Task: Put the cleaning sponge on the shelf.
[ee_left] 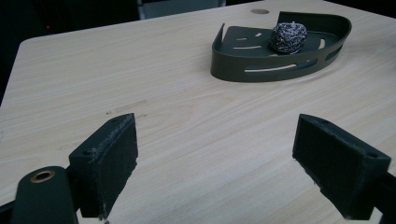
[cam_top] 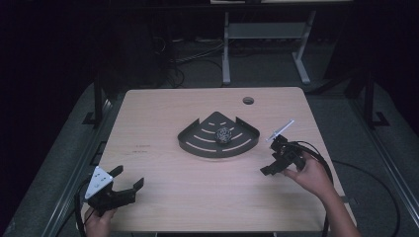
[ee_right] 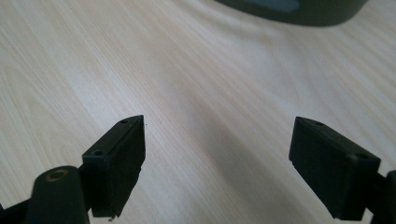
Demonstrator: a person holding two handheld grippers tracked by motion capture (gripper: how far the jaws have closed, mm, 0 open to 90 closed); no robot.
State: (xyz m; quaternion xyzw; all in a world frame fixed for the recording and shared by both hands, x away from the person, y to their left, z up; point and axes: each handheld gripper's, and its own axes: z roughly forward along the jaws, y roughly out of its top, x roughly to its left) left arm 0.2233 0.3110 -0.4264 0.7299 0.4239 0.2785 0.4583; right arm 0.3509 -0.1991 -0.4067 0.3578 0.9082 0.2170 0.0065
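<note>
At the near left corner of the worktop (cam_top: 163, 197), the left hand-held gripper (cam_top: 127, 181) rests low with its jaws wide apart and nothing between them, aimed toward the far right. Farther in and on the right side, the right hand-held gripper (cam_top: 271, 157) also has its jaws spread and empty, pointing left across the bare wood.

The steel-wool scrubber (cam_top: 224, 134) lies to the left of and a little beyond the right hand-held gripper, near it but apart. It is well apart from the left one, so the right hand looks better placed to reach it. The scrubber is a round ball with no long axis. It sits inside the dark corner-shaped tray (cam_top: 197, 148), towards the tray's right side, so a grasp would probably have to come in over the low rim.
</note>
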